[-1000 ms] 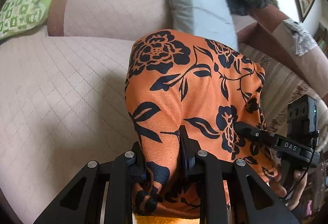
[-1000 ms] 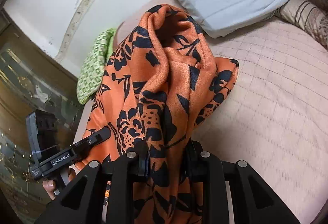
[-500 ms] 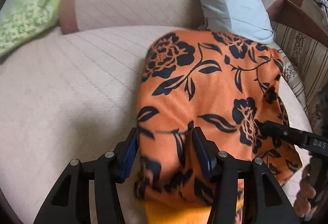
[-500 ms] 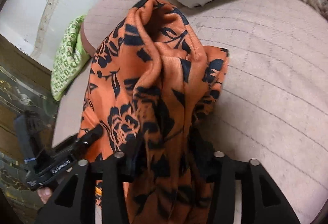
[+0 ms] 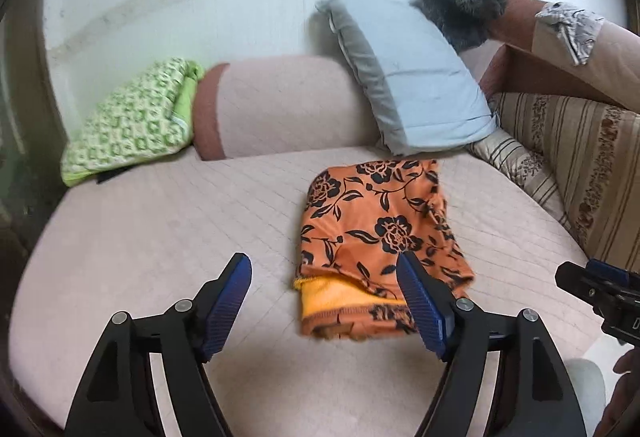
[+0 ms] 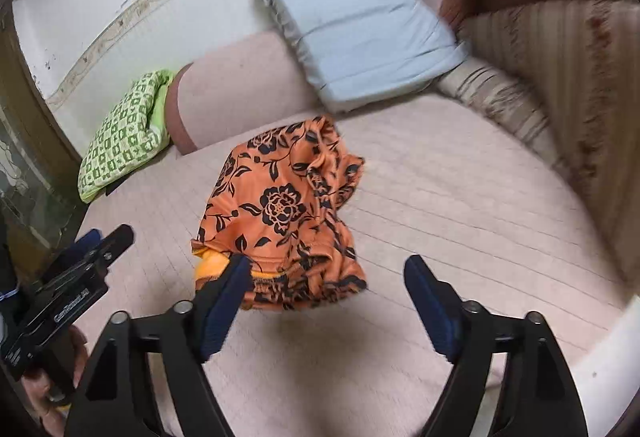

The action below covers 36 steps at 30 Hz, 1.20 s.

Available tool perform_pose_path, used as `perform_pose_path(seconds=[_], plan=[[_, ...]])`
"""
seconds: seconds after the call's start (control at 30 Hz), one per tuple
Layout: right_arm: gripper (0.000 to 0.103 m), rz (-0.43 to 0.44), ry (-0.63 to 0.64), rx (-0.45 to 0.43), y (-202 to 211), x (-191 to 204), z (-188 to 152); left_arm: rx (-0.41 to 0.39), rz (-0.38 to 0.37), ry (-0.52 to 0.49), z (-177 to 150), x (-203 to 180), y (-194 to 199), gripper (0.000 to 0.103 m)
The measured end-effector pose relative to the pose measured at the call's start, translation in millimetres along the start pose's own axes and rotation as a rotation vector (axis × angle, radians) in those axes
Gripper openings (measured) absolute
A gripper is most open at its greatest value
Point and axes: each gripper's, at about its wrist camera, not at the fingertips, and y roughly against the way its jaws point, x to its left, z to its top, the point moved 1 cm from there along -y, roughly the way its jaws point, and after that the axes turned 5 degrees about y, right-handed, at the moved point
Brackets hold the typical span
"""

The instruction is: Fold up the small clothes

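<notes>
An orange garment with a black flower print lies folded on the pink quilted sofa seat; its plain orange inner side shows at the near edge. It also shows in the right wrist view. My left gripper is open and empty, pulled back above the near left edge of the garment. My right gripper is open and empty, just short of the garment's near right edge. Each gripper shows at the edge of the other's view.
A light blue pillow leans on the pink bolster at the back. A green patterned cushion lies at the back left. A striped cushion lines the right side. A white rim borders the seat front.
Both grippers held the garment shut one second ago, opened half a second ago, and have since let go and drawn back. The garment now lies on the seat.
</notes>
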Motion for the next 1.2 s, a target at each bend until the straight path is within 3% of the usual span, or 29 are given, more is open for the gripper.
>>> perform_pose_path(seconds=[0.17, 0.33, 1.2], plan=[[0.083, 0.051, -0.006, -0.021, 38.6, 6.1, -11.3, 0.005, 0.018, 0.045, -13.4, 4.7, 67.7, 0.075], [0.083, 0.077, 0.034, -0.028, 60.3, 21.1, -20.3, 0.019, 0.004, 0.081, -22.1, 9.9, 103.1, 0.075], [0.083, 0.039, 0.132, -0.067, 91.5, 52.3, -30.0, 0.005, -0.013, 0.053, -26.3, 19.4, 135.8, 0.075]])
